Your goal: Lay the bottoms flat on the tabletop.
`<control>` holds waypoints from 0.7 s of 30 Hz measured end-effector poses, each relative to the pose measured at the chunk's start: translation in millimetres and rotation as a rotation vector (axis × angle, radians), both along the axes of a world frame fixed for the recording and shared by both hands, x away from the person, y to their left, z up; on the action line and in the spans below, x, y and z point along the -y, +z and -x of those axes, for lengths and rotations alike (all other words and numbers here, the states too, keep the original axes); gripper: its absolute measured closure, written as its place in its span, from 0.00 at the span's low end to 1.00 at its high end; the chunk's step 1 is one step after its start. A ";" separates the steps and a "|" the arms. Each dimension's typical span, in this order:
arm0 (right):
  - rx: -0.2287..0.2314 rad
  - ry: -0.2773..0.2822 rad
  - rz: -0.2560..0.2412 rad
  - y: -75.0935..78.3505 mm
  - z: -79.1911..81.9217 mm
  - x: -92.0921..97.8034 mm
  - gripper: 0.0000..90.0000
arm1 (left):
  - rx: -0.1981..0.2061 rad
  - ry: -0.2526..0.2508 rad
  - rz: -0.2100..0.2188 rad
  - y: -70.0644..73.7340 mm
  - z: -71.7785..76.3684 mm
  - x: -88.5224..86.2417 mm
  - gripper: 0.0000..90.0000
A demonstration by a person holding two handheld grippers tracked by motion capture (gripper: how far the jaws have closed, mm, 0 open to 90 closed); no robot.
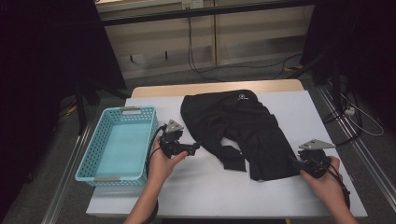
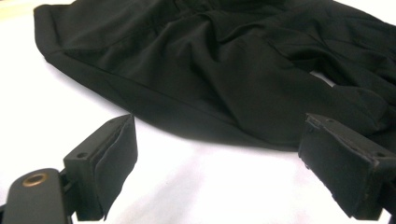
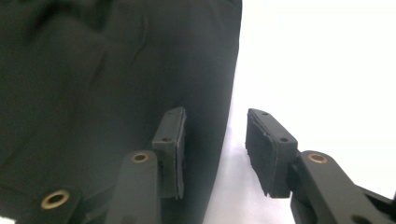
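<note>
A black garment (image 1: 243, 126), shorts by the look of it, lies crumpled on the white table cover (image 1: 210, 191), its waistband with a small white logo at the far side. My left gripper (image 1: 195, 147) hovers just left of the garment's near-left edge. In the left gripper view, this gripper (image 2: 219, 130) is wide open and holds nothing, with the cloth (image 2: 210, 70) right ahead. My right gripper (image 1: 293, 163) is at the near-right leg hem. The right gripper (image 3: 215, 114) is open and straddles the cloth's edge (image 3: 93, 84), one jaw over fabric, the other over the bare cover.
An empty teal plastic basket (image 1: 91, 150) stands on the left part of the table, next to my left hand. The table's wooden far edge (image 1: 215, 87) shows beyond the cover. Metal rails (image 1: 359, 149) and cables run along the floor at the right.
</note>
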State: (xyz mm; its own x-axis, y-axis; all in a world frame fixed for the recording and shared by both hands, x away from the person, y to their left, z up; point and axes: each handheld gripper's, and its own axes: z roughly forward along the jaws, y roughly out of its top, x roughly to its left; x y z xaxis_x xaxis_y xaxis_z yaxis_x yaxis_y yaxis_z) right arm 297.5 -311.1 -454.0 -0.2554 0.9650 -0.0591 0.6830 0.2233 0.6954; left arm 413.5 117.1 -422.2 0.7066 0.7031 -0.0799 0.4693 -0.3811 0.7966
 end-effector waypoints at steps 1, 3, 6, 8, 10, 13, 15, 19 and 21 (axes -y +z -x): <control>-0.022 0.025 -0.100 -0.3 -0.2 5.3 0.98 | 0.005 0.001 0.001 0.9 0.7 0.3 0.13; -0.017 0.022 -0.075 1.0 -0.4 8.9 1.00 | 0.003 -0.001 0.003 1.0 1.5 0.5 0.13; -0.001 0.005 -0.077 2.8 -1.2 16.4 1.00 | -0.001 0.005 0.014 0.4 1.8 0.8 0.14; 0.016 -0.047 -0.039 3.6 -0.4 27.3 0.97 | -0.004 0.011 0.014 -1.0 0.4 -1.5 0.14; 0.013 -0.062 -0.037 2.2 0.2 28.4 0.89 | -0.007 0.014 0.011 -1.8 0.1 -2.0 0.14; 0.033 -0.026 0.003 4.6 3.8 15.5 0.73 | -0.010 0.017 0.011 -3.4 -0.6 -2.4 0.14; 0.061 0.013 0.002 11.8 5.1 2.6 0.71 | -0.006 0.014 0.003 -2.9 -0.7 -1.8 0.14; 0.086 0.126 -0.054 20.6 7.0 -28.8 0.68 | -0.003 0.010 0.003 -2.8 0.4 -1.1 0.14; 0.085 0.175 -0.070 21.5 7.7 -44.8 0.67 | -0.004 0.011 0.005 -2.7 0.7 -1.2 0.14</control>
State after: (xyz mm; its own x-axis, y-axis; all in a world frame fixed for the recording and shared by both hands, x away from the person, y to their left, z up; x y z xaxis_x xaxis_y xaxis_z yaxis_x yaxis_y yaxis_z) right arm 289.8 -266.3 -432.5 -0.4162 0.9090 -0.0223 0.5760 0.2825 0.7671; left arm 412.9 118.3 -424.9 0.6986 0.7102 -0.0866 0.4766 -0.3717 0.7966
